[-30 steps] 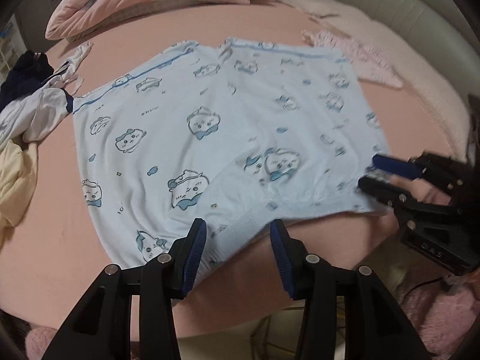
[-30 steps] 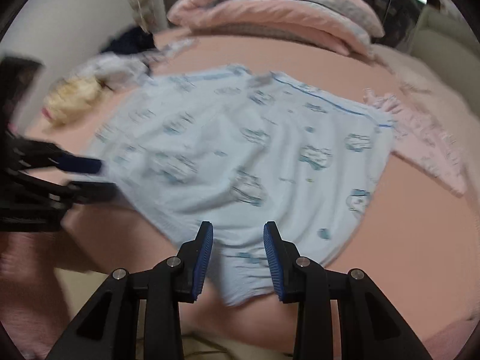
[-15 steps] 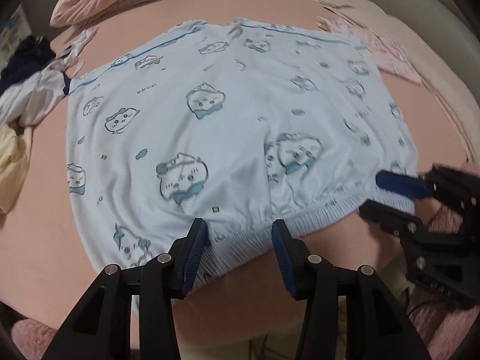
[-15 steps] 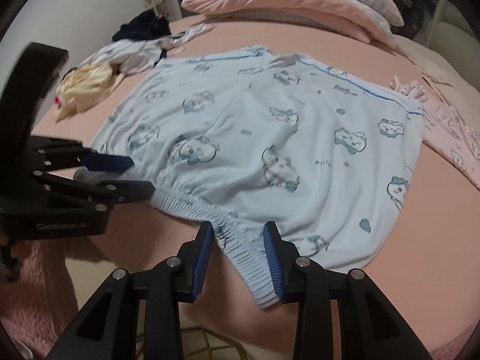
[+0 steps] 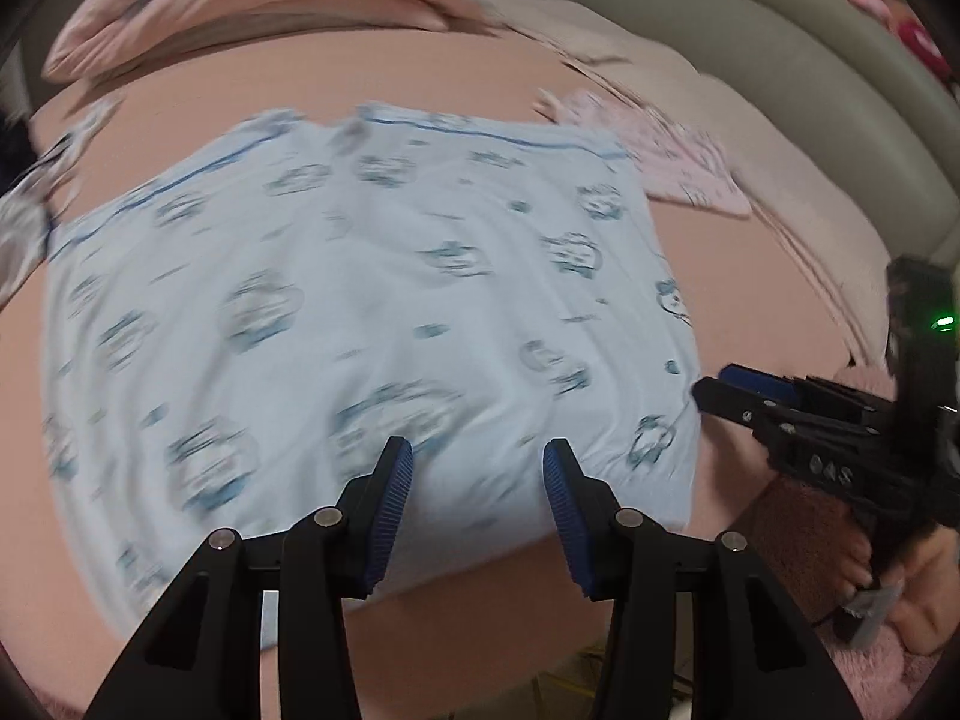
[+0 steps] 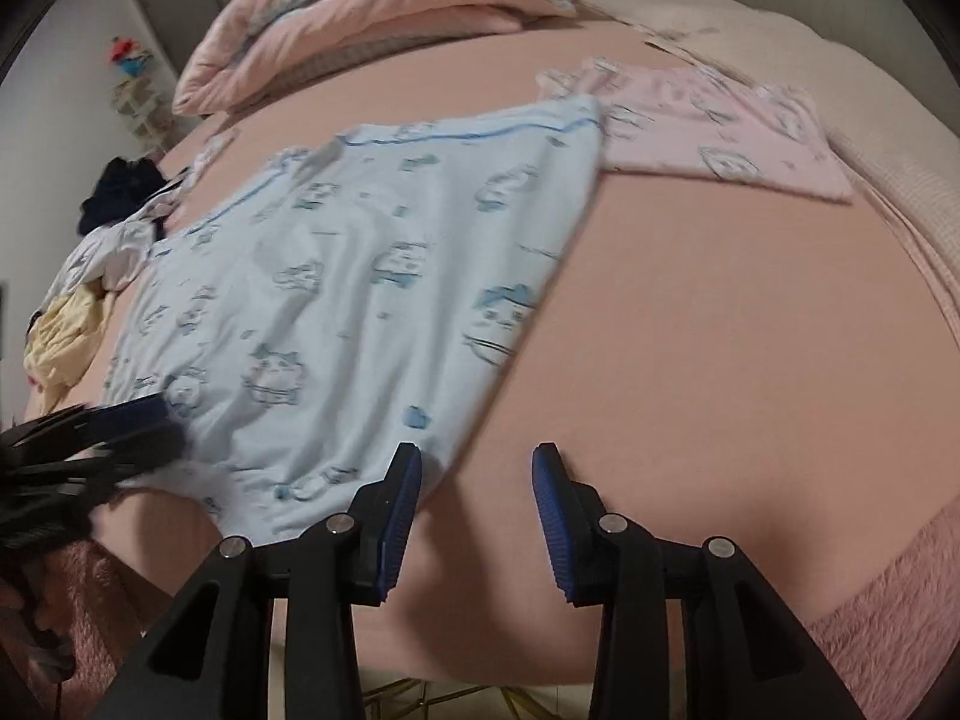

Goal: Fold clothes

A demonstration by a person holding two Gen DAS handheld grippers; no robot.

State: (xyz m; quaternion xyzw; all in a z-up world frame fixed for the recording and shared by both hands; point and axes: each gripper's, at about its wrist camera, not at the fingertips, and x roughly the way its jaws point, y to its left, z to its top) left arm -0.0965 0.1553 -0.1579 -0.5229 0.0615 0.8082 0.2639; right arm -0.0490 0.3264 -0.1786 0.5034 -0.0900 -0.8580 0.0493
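Observation:
Light blue shorts with a cartoon print (image 5: 372,312) lie spread flat on the pink bed (image 5: 750,300); they also show in the right wrist view (image 6: 360,276). My left gripper (image 5: 478,483) is open and empty, just above the near waistband edge. My right gripper (image 6: 477,483) is open and empty, over bare sheet just right of the shorts' near corner. The right gripper shows in the left wrist view (image 5: 717,387) at the shorts' right edge. The left gripper shows blurred in the right wrist view (image 6: 150,426).
A folded pink garment (image 6: 720,138) lies beyond the shorts on the right. A heap of dark, white and yellow clothes (image 6: 90,276) lies at the left. Pink pillows and bedding (image 6: 372,6) are stacked at the back. The bed's near edge is just below both grippers.
Both grippers have pulled back from the waistband and stay open. The right gripper has swung right, off the shorts. The shorts now lie flatter.

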